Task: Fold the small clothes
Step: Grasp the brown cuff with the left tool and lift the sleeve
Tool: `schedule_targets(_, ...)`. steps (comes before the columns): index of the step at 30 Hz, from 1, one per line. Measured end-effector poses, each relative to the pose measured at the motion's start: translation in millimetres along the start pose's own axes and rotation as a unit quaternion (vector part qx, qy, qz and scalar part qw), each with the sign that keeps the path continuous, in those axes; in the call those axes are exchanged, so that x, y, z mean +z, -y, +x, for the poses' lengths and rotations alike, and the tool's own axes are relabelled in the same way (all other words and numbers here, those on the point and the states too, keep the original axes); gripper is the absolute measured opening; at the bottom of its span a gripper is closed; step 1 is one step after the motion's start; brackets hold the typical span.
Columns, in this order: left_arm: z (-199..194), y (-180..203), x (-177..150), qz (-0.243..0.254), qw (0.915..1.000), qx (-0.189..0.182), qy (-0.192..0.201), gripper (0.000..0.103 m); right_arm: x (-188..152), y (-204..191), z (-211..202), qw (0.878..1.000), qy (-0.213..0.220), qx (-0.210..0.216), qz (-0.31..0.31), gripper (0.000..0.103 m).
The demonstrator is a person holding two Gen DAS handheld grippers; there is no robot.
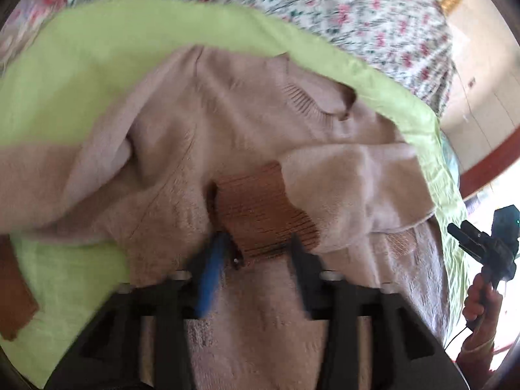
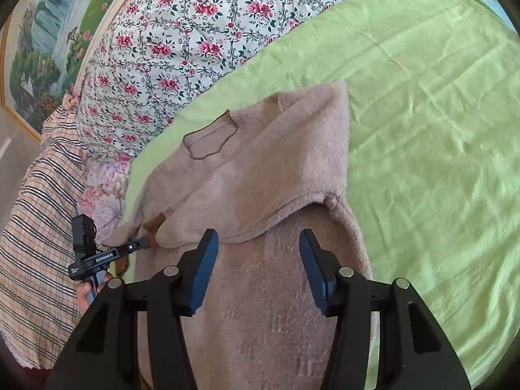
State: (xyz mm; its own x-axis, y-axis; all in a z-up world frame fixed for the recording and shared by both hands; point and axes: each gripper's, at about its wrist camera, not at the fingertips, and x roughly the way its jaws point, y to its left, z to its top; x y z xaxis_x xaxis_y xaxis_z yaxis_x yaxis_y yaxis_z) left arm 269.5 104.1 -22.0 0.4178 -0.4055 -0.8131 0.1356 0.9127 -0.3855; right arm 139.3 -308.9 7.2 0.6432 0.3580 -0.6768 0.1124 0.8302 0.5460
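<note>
A fuzzy pink sweater [image 2: 260, 178] with brown ribbed cuffs lies on a green sheet [image 2: 422, 130], its right sleeve folded over the body. In the left wrist view my left gripper [image 1: 256, 243] is open, its fingers either side of a brown cuff [image 1: 260, 208] lying on the sweater [image 1: 227, 123]. The left gripper also shows in the right wrist view [image 2: 143, 243] at the sweater's left edge. My right gripper [image 2: 258, 247] is open and empty, above the sweater's lower body. It also shows at the right edge of the left wrist view [image 1: 461, 230].
A floral quilt [image 2: 195, 39] is bunched behind the sheet. A plaid cloth [image 2: 42, 243] lies at the left. A framed painting [image 2: 42, 48] hangs on the wall behind. Another brown cuff [image 1: 13, 295] lies at the left edge on the green sheet [image 1: 97, 65].
</note>
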Motion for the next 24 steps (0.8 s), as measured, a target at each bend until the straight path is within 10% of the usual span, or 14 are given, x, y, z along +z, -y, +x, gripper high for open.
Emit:
schedule_targets(5,17.3,7.4,0.7,0.005,0.9999,-0.013,0.007,0.066,31.6,13.7,3.2,0.999,0.017,-0.041,0.001,0.055)
schedule_targets(6,19.5,10.4,1.5,0.008,0.9996,-0.018,0.018,0.059,40.9,20.3,8.4,0.998,0.023,-0.053,0.005,0.058)
schedule_targets(7,20.5,13.2,2.3,0.011,0.9995,-0.021,0.022,0.019,47.7,27.1,13.2,0.998,0.024,-0.061,0.012,0.059)
schedule_targets(8,20.6,18.0,4.5,0.011,0.9995,-0.022,0.022,0.005,52.1,32.7,16.7,0.998,0.023,-0.064,0.016,0.059)
schedule_targets(12,-7.3,29.7,-1.9,0.03,0.9952,0.004,0.093,0.003,63.6,48.4,30.9,0.996,0.023,-0.086,0.024,0.06)
schedule_targets(22,1.0,-10.2,-15.7,-0.047,0.9953,0.008,0.084,0.003,72.4,38.3,96.1,0.994,-0.025,-0.106,-0.024,0.06)
schedule_targets(24,4.0,-7.1,-15.3,-0.042,0.9956,0.02,0.081,0.003,72.9,31.7,93.3,0.993,-0.029,-0.108,-0.043,0.011)
